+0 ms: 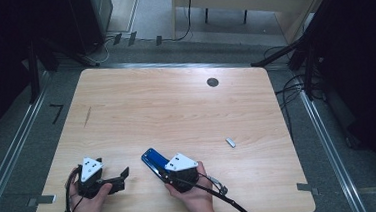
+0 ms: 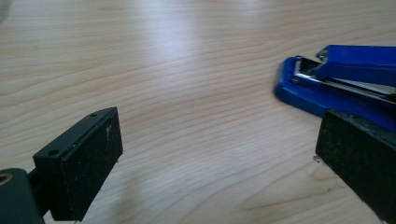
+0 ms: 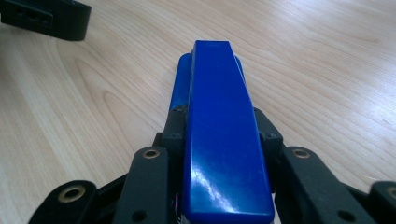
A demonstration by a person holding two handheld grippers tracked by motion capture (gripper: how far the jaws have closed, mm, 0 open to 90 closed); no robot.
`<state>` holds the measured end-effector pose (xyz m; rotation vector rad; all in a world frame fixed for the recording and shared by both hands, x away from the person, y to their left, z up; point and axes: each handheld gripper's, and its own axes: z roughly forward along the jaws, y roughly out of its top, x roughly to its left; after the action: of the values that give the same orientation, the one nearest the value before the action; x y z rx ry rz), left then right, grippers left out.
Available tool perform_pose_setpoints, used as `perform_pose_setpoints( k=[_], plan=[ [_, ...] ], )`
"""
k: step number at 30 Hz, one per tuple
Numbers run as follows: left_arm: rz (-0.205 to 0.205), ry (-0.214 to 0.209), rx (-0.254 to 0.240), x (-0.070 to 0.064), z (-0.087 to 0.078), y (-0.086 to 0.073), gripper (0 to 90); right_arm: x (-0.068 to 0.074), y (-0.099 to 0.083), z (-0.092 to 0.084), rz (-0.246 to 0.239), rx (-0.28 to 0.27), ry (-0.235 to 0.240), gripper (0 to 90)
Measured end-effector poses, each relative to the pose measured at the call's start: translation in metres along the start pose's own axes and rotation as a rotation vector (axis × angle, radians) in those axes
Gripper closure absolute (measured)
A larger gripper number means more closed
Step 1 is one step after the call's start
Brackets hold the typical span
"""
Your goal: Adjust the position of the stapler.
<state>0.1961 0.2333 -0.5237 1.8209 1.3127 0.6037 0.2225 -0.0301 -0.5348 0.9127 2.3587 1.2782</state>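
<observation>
High view, lower centre: right gripper [image 1: 164, 170] has its jaws clamped on the blue stapler [image 1: 153, 161], lying on the table [image 1: 176, 107]. Left gripper [image 1: 123, 178], lower left, holds its jaws apart, gripping nothing.

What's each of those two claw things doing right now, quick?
Left gripper: open, holding nothing, beside the blue stapler.
Right gripper: closed on the stapler's sides.
</observation>
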Motion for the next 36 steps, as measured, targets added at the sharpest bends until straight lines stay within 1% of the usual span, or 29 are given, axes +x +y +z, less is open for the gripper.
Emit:
perform_pose_setpoints(
  k=[4,5,6,7,8,10,12,13,14,15,16,17,19,20,23,24,27,28,29,30,31,32,33,34,35,36],
  plan=[
    [0.038,-0.038,0.008,-0.010,0.004,0.001,0.8,-0.002,-0.003,-0.004,-0.019,0.002,0.011,66.7],
    [0.045,-0.043,0.007,-0.013,0.005,0.001,1.5,-0.003,-0.004,-0.005,-0.024,-0.001,0.013,66.7],
    [0.056,-0.035,0.006,-0.017,0.006,0.001,4.4,-0.004,-0.005,-0.007,-0.026,0.001,0.018,66.7],
    [0.061,-0.031,0.006,-0.019,0.007,0.001,10.5,-0.006,-0.008,-0.010,-0.031,-0.003,0.026,66.7],
    [0.061,-0.034,0.008,-0.021,0.008,0.002,12.9,-0.007,-0.009,-0.013,-0.037,-0.003,0.030,66.7],
    [0.062,-0.052,0.008,-0.026,0.010,0.002,13.6,-0.008,-0.011,-0.015,-0.043,-0.005,0.034,66.7],
    [0.069,-0.073,0.013,-0.032,0.013,0.002,14.6,-0.012,-0.016,-0.022,-0.056,-0.004,0.053,66.7],
    [0.069,-0.073,0.013,-0.032,0.013,0.002,14.9,-0.012,-0.016,-0.022,-0.056,-0.004,0.053,66.7],
    [0.073,-0.086,0.014,-0.036,0.014,0.003,15.5,-0.015,-0.020,-0.027,-0.063,-0.003,0.065,66.7],
    [0.073,-0.086,0.014,-0.036,0.014,0.003,16.1,-0.015,-0.020,-0.027,-0.063,-0.003,0.065,66.7],
    [0.075,-0.100,0.015,-0.040,0.016,0.003,17.6,-0.017,-0.023,-0.031,-0.070,-0.003,0.073,66.7],
    [0.075,-0.100,0.015,-0.040,0.016,0.003,19.1,-0.017,-0.023,-0.031,-0.070,-0.003,0.073,66.7],
    [0.078,-0.109,0.021,-0.045,0.018,0.003,20.7,-0.020,-0.026,-0.036,-0.078,-0.003,0.082,66.7],
    [0.093,-0.115,0.035,-0.050,0.020,0.003,23.1,-0.022,-0.029,-0.040,-0.087,-0.003,0.086,66.7],
    [0.095,-0.122,0.036,-0.054,0.022,0.004,27.2,-0.023,-0.031,-0.043,-0.091,-0.003,0.090,66.7],
    [0.093,-0.126,0.040,-0.055,0.023,0.004,27.2,-0.024,-0.032,-0.045,-0.095,-0.003,0.092,66.7],
    [0.085,-0.131,0.045,-0.057,0.025,0.005,32.8,-0.027,-0.036,-0.050,-0.106,-0.001,0.103,66.6],
    [0.087,-0.129,0.053,-0.057,0.026,0.006,34.2,-0.028,-0.037,-0.052,-0.105,0.000,0.106,66.6],
    [0.081,-0.125,0.055,-0.057,0.027,0.006,35.9,-0.029,-0.038,-0.053,-0.105,-0.002,0.113,66.5],
    [0.078,-0.108,0.061,-0.057,0.028,0.007,36.6,-0.030,-0.039,-0.054,-0.104,-0.005,0.118,66.4],
    [0.060,-0.099,0.071,-0.057,0.030,0.008,40.3,-0.031,-0.042,-0.057,-0.107,-0.012,0.114,63.3],
    [0.060,-0.099,0.071,-0.057,0.030,0.008,41.9,-0.031,-0.042,-0.057,-0.107,-0.012,0.114,63.3],
    [0.054,-0.102,0.076,-0.057,0.031,0.008,44.2,-0.033,-0.044,-0.062,-0.104,-0.018,0.103,53.2],
    [0.059,-0.104,0.079,-0.058,0.032,0.009,46.7,-0.034,-0.046,-0.065,-0.099,-0.026,0.100,52.6],
    [0.066,-0.113,0.080,-0.059,0.033,0.009,46.7,-0.034,-0.046,-0.065,-0.099,-0.026,0.100,52.6],
    [0.073,-0.139,0.085,-0.060,0.035,0.010,57.6,-0.037,-0.049,-0.075,-0.083,-0.049,0.098,53.5]
  ],
)
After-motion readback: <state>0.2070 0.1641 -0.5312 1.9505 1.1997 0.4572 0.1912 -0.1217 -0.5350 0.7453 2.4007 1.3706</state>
